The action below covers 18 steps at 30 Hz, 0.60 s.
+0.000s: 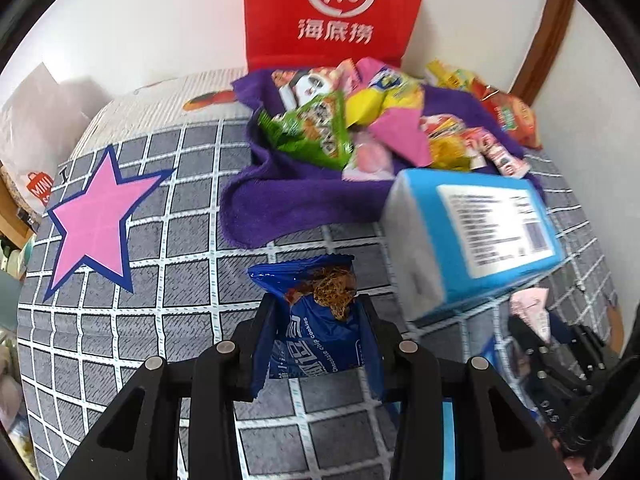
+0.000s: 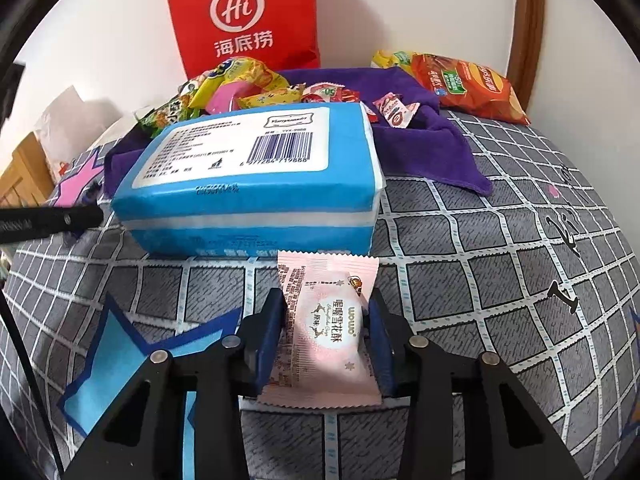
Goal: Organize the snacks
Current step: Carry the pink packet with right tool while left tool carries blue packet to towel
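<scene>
Bed (image 1: 160, 216) with a grey grid-pattern cover, pink star print at its left; white wall at the far side.

Red paper bag (image 1: 336, 12) stands upright against the far wall, touching the back of the snack heap.

Purple towel (image 1: 272, 200) spread in front of the bag, rumpled, carrying a loose pile of snacks (image 1: 360, 120): green, yellow, pink and red packets. An orange-red packet (image 2: 468, 84) lies at the far right, partly off the towel.

Blue tissue pack (image 2: 256, 176) lies flat just near of the towel, label side up, its far edge over the cloth.

Left gripper (image 1: 316, 316) pitched steeply down toward the bed, clenched on a blue cookie packet (image 1: 320, 312); the packet's top end sticks out beyond the fingertips, off the cover.

Right gripper (image 2: 326, 320) also angled steeply down, just near of the tissue pack. A pink snack packet (image 2: 328, 328) sits between its pads, both touching the wrapper's sides: grasping it. Whether the packet's underside rests on the cover cannot be told.
</scene>
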{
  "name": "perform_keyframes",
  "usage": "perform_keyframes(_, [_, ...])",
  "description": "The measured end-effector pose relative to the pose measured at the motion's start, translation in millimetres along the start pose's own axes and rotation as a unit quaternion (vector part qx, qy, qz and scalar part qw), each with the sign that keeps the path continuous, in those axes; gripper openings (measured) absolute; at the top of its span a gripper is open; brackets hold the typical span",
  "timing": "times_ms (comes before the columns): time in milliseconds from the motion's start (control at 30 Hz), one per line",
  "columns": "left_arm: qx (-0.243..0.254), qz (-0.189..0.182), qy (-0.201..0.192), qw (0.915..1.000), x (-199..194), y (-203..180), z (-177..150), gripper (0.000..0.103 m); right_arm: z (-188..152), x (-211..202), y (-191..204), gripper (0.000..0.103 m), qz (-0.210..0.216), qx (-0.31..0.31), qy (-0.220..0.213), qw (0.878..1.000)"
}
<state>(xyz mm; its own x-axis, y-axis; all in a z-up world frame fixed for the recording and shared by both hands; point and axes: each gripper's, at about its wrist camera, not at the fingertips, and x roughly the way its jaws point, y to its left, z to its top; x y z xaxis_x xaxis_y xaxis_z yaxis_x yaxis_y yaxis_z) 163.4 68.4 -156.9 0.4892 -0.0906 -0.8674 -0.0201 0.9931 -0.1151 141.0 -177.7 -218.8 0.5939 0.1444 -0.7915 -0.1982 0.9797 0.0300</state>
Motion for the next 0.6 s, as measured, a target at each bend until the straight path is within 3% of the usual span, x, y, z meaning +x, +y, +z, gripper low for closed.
perform_keyframes(200, [0.005, -0.023, -0.020, 0.9995, -22, -10, 12, 0.037, 3, -17, -8, 0.037, 0.023, 0.015, 0.005, 1.000])
perform_keyframes(400, [0.009, -0.041, -0.040, 0.9983, -40, -20, 34, 0.037, 24, -52, -12, 0.037, 0.029, 0.009, -0.032, 0.999])
perform_keyframes(600, [0.014, -0.054, -0.064, 0.9964, -57, -29, 58, 0.037, 66, -81, -18, 0.037, 0.034, -0.001, -0.073, 0.997])
